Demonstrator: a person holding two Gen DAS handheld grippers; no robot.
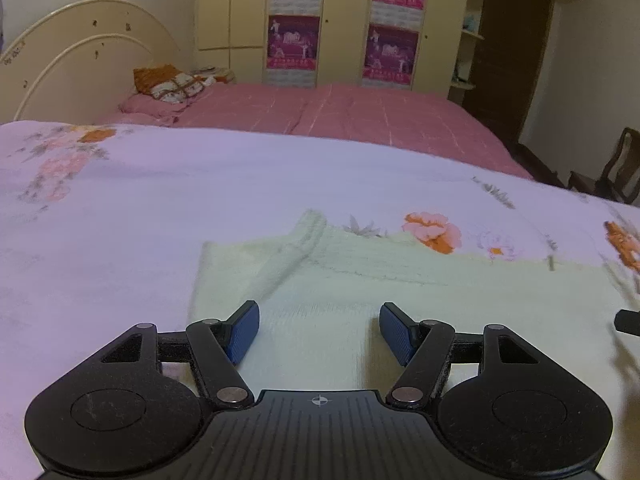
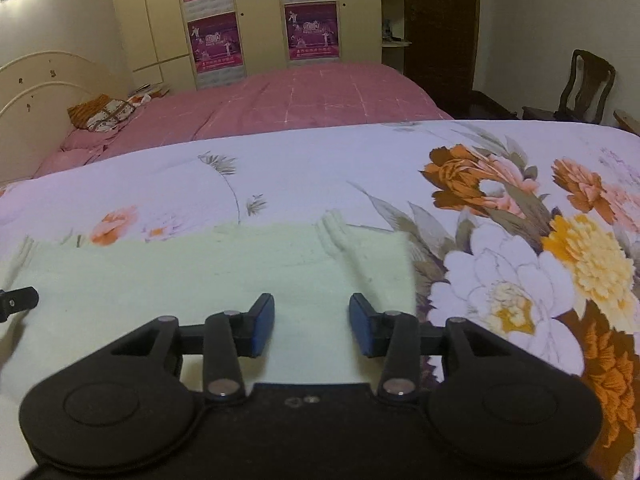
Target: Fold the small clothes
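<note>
Pale-green knitted garment, small and soft, is spread flat on the near bed's white floral-printed sheet, presumably so that its edges can be found and lifted cleanly. At its left side a ribbed strap or sleeve is laid diagonally across the body, and the left tool is held low over the cloth just right of the left edge, its blue pads apart and gripping nothing. Further right, a matching ribbed strip is seen near the garment's right edge, beside the large printed flowers. The right tool is poised there, pads likewise apart and empty. Both appear placed for a paired pinch of the near hem. A pink-covered bed lies beyond.
</note>
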